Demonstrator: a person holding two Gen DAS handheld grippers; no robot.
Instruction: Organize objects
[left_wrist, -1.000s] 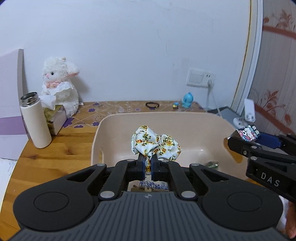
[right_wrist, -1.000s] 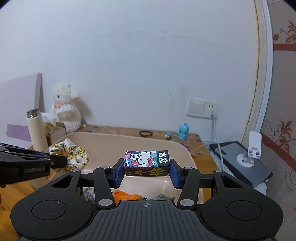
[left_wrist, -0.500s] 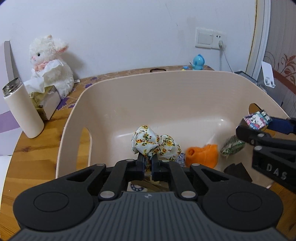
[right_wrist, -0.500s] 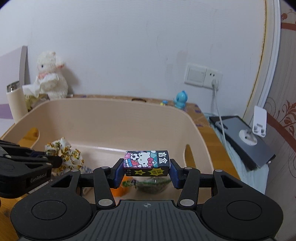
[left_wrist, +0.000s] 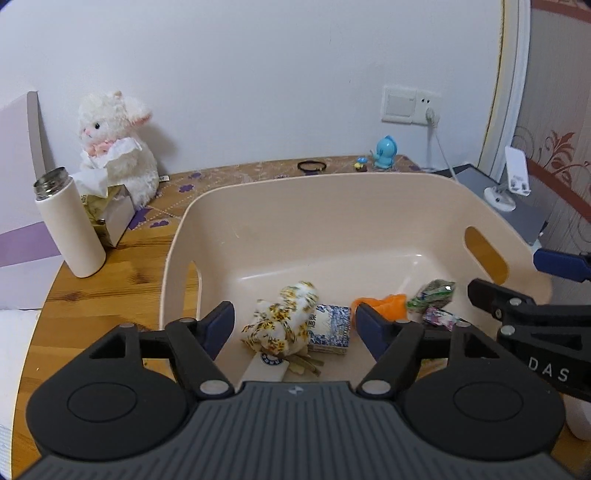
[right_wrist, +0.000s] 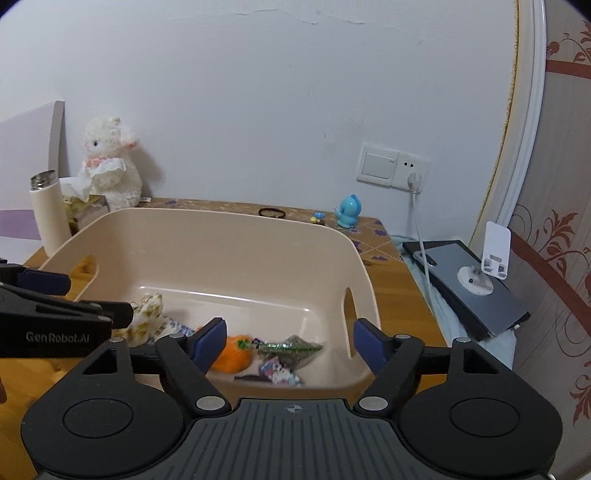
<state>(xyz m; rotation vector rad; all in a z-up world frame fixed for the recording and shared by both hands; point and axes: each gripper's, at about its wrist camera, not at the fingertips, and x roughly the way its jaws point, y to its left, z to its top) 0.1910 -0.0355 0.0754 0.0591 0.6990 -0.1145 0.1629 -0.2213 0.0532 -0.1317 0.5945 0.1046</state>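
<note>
A beige plastic bin (left_wrist: 332, 192) (right_wrist: 229, 229) stands on the wooden table. Inside lie a floral cloth scrunchie (left_wrist: 284, 319) (right_wrist: 147, 314), a blue-white patterned box (left_wrist: 330, 325), an orange item (left_wrist: 388, 304) (right_wrist: 234, 352), a green wrapper (left_wrist: 432, 291) (right_wrist: 291, 347) and the Hello Kitty box (left_wrist: 437, 317) (right_wrist: 279, 371), blurred. My left gripper (left_wrist: 294, 325) is open and empty above the bin's near left. My right gripper (right_wrist: 290, 343) is open and empty above the near right. Each gripper shows in the other's view.
A white thermos (left_wrist: 70, 225), a tissue box (left_wrist: 110, 218) and a plush lamb (left_wrist: 114, 147) stand left of the bin. A black hair tie (left_wrist: 312, 166) and a blue figurine (left_wrist: 386, 151) lie behind it. A tablet with a phone stand (right_wrist: 476, 280) and a plugged-in cable are at the right.
Both grippers opened. The scrunchie dropped from my left gripper and the Hello Kitty box from my right gripper into the bin. Both grippers rose slightly.
</note>
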